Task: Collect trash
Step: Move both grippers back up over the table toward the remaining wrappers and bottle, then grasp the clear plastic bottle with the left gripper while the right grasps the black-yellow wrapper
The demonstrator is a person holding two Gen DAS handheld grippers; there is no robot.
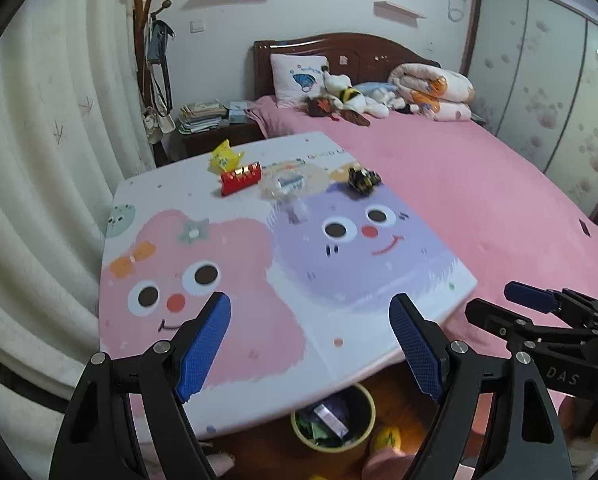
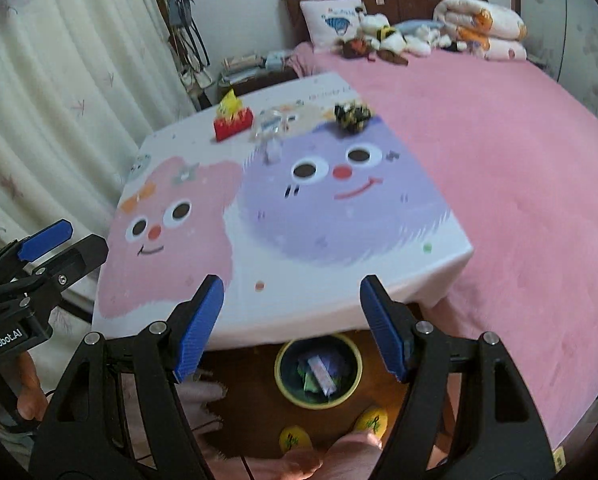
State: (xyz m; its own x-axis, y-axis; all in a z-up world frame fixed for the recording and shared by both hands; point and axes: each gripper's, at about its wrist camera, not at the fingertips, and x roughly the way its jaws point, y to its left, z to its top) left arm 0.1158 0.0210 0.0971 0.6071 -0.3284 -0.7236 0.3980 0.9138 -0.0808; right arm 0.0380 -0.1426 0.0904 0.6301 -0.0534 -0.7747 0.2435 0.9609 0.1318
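Trash lies at the far end of the cartoon-print table (image 1: 259, 320) (image 2: 299, 280): a yellow wrapper (image 1: 223, 156) (image 2: 229, 105), a red packet (image 1: 241, 178) (image 2: 233, 125), a clear plastic wrapper (image 1: 285, 188) (image 2: 273, 128) and a black-and-yellow crumpled wrapper (image 1: 363, 179) (image 2: 353, 114). A yellow-rimmed bin (image 1: 333, 420) (image 2: 318, 372) with wrappers inside stands on the floor below the table's near edge. My left gripper (image 1: 311, 340) is open and empty over the near edge. My right gripper (image 2: 291, 320) is open and empty above the bin and near edge.
A bed with a pink cover (image 1: 479, 208) (image 2: 519, 180) runs along the table's right side, with plush toys and a rolled quilt at its head. A curtain (image 1: 39, 160) hangs left. A nightstand with papers (image 1: 207, 120) and a coat rack stand behind the table. Yellow slippers (image 2: 373, 420) are on the floor.
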